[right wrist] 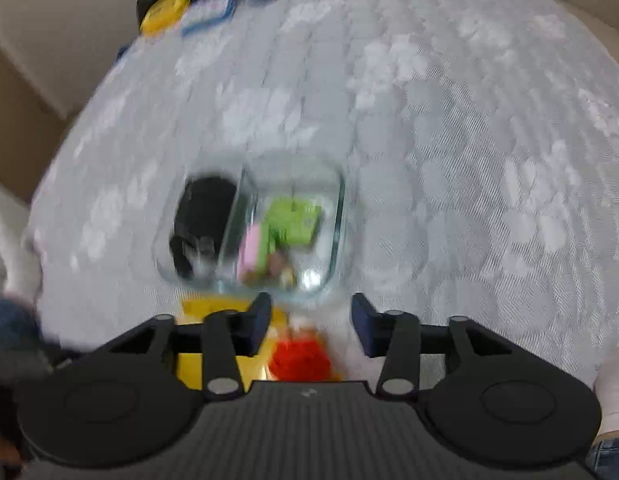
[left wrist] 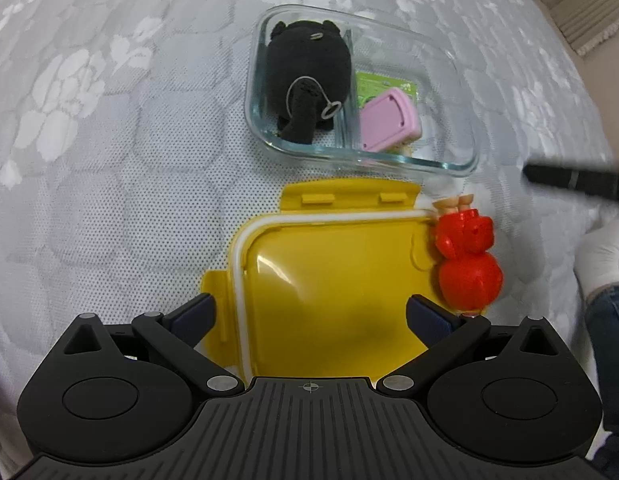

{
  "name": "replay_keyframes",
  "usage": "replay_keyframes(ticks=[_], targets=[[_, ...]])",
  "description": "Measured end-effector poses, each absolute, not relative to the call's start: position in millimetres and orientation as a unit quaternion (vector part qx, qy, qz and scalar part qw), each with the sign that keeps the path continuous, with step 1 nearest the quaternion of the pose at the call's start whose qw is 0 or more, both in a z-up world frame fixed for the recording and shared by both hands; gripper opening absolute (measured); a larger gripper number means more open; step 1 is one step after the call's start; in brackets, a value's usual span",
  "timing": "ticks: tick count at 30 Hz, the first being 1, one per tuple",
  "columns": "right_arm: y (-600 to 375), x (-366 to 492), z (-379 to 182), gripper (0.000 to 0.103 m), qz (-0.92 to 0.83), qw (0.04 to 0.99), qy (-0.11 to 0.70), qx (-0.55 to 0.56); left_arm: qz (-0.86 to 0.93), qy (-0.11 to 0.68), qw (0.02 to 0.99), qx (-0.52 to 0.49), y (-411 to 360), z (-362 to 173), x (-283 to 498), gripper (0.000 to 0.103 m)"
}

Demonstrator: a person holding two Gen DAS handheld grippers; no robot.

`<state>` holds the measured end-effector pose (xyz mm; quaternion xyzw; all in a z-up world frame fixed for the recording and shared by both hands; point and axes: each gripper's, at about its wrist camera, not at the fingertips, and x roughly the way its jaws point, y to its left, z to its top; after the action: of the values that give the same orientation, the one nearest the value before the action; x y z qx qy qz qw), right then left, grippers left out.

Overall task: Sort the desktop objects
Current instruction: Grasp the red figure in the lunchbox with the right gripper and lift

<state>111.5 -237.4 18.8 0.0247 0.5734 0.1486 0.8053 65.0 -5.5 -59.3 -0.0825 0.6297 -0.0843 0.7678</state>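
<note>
A clear glass container (left wrist: 461,160) with two compartments stands on the white patterned cloth. Its left compartment holds a black plush toy (left wrist: 305,76); the right one holds a green packet (left wrist: 381,84) and a pink item (left wrist: 389,120). In front lies a yellow lid (left wrist: 329,272), with a red figurine (left wrist: 469,264) lying against its right edge. My left gripper (left wrist: 309,312) hangs open above the lid, pads touching nothing. The right wrist view is blurred: my right gripper (right wrist: 311,316) stands open above the red figurine (right wrist: 301,360), nothing between its fingers, just short of the glass container (right wrist: 339,208).
A dark blurred bar (left wrist: 569,180) reaches in from the right in the left wrist view. A person's white sleeve (left wrist: 601,252) and jeans show at the right edge. At the cloth's far left corner lie a yellow round thing (right wrist: 165,14) and dark items.
</note>
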Motion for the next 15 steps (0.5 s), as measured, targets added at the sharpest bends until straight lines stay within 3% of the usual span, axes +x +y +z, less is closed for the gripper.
replay_keyframes(ticks=[7,15], targets=[[-214,100,-21,0.056,0.172,0.767,0.616,-0.056,-0.104,0.639,0.760,-0.061,-18,-63,64,0.103],[-201,104,-48,0.057,0.170,0.744,0.644,-0.049,-0.129,0.631,0.764,-0.048,-28,-55,58,0.103]])
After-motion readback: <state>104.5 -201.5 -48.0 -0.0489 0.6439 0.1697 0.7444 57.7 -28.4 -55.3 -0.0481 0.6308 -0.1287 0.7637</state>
